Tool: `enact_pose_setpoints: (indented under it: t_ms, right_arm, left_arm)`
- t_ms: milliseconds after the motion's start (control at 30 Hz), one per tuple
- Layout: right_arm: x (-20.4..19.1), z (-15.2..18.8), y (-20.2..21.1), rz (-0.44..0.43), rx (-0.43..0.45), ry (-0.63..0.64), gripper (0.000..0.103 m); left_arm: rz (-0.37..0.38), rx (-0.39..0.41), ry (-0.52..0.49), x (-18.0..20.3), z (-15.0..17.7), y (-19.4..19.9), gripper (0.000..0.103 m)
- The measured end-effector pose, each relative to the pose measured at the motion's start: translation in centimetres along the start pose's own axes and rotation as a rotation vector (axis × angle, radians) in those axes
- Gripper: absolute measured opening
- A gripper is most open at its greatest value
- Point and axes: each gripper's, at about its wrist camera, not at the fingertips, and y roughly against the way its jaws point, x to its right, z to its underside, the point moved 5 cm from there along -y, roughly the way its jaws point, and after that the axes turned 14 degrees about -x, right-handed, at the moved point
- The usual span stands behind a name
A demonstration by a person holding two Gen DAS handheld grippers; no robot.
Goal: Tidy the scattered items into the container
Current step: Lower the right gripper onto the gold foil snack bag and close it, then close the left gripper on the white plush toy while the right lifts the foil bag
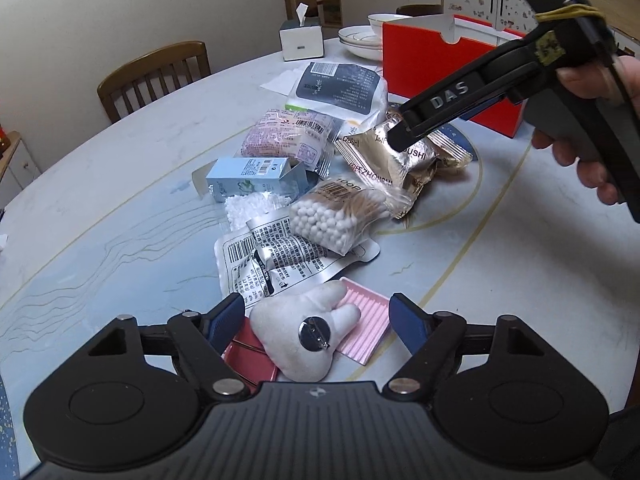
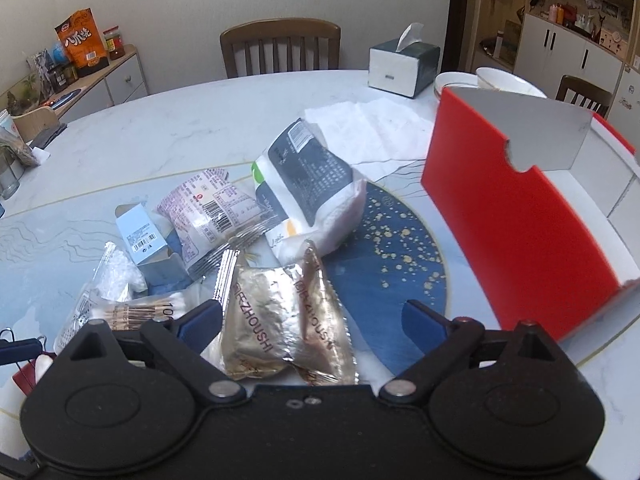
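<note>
The step in hand is the approach to a pickup; no item is gripped yet.

**Right hand-held gripper** [image 2: 312,316]: jaws spread wide. In the right wrist view a gold packet [image 2: 276,328] lies between the two blue pads, low in the centre of the frame. The pads stand apart from the foil on both sides. In the left wrist view the same gripper [image 1: 396,136] enters from the upper right, and its tip sits over the gold packets right of centre. Whether the tip touches the foil cannot be told.

**Left hand-held gripper** [image 1: 316,320]: jaws spread, holding nothing. It hovers low in the frame over a white plush [image 1: 308,336], which lies on a pink tray [image 1: 368,332].

**Container:** the red box [image 2: 516,224] stands open at the right of the right wrist view, near the gold packet. No item is visible inside it, though part of its interior is out of frame.

**Scattered items:** all lie on the counter [image 1: 120,184], heaped at mid-frame of the left wrist view:
- swab bag [image 1: 340,216]
- blue carton [image 1: 252,176]
- pink packet [image 1: 292,140]
- tissue pack [image 1: 340,88]
- silver pouch [image 1: 272,260]

**Next move, as judged:**
1. Lower the right gripper until the pads flank the packet body.
2. Close on the packet. Crinkled foil may slip, so a bite on the sealed edge is likely safer.
3. Lift clear of the neighbouring packet, which overlaps it.
4. Carry right, over the red wall, and release.
</note>
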Motion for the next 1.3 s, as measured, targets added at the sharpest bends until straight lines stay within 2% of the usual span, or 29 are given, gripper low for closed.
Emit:
enact_pose_setpoints:
  t_ms: [200, 367, 633, 833, 867, 900, 967, 1100, 1233, 1267, 1300]
  right_arm:
    - [-0.5, -0.2, -1.3, 0.007, -0.031, 0.011, 0.091]
    - [-0.8, -0.2, -1.9, -0.002, -0.055, 0.003, 0.084]
    - [-1.5, 0.0, -1.6, -0.030, -0.075, 0.004, 0.053]
    - [-1.3, 0.7, -0.6, 0.021, -0.075, -0.007, 0.048]
    - [-1.1, 0.8, -0.4, 0.021, -0.073, -0.019, 0.048]
    - [-0.8, 1.0, -0.1, 0.020, -0.072, -0.030, 0.047]
    - [-0.4, 1.3, 0.6, 0.028, -0.066, -0.043, 0.048]
    - [0.3, 1.9, 1.9, 0.037, -0.058, -0.063, 0.048]
    - [0.6, 2.7, 2.8, 0.038, -0.054, -0.076, 0.048]
    - [0.6, 2.8, 2.9, 0.039, -0.054, -0.078, 0.048]
    - [0.6, 3.0, 3.1, 0.039, -0.055, -0.082, 0.048]
  left_arm:
    - [-0.010, -0.002, -0.013, 0.2, -0.1, -0.1, 0.059]
    - [-0.012, 0.007, -0.016, 0.2, 0.1, 0.0, 0.058]
    - [0.011, 0.028, -0.021, 0.0, 0.0, 0.3, 0.050]
    - [0.035, 0.042, -0.028, -0.1, 0.0, 0.6, 0.044]
    - [0.040, 0.045, -0.028, -0.1, 0.0, 0.7, 0.040]
    - [0.040, 0.050, -0.028, -0.2, 0.0, 0.7, 0.027]
    - [0.065, 0.045, -0.022, -0.3, -0.1, 0.8, 0.027]
    - [0.066, 0.048, -0.030, -0.2, 0.0, 0.7, 0.027]
    - [0.126, 0.048, -0.044, 0.0, 0.2, 1.3, 0.032]
    - [0.119, 0.051, -0.053, 0.1, 0.4, 1.3, 0.041]
    - [0.113, 0.053, -0.063, 0.2, 0.5, 1.4, 0.061]
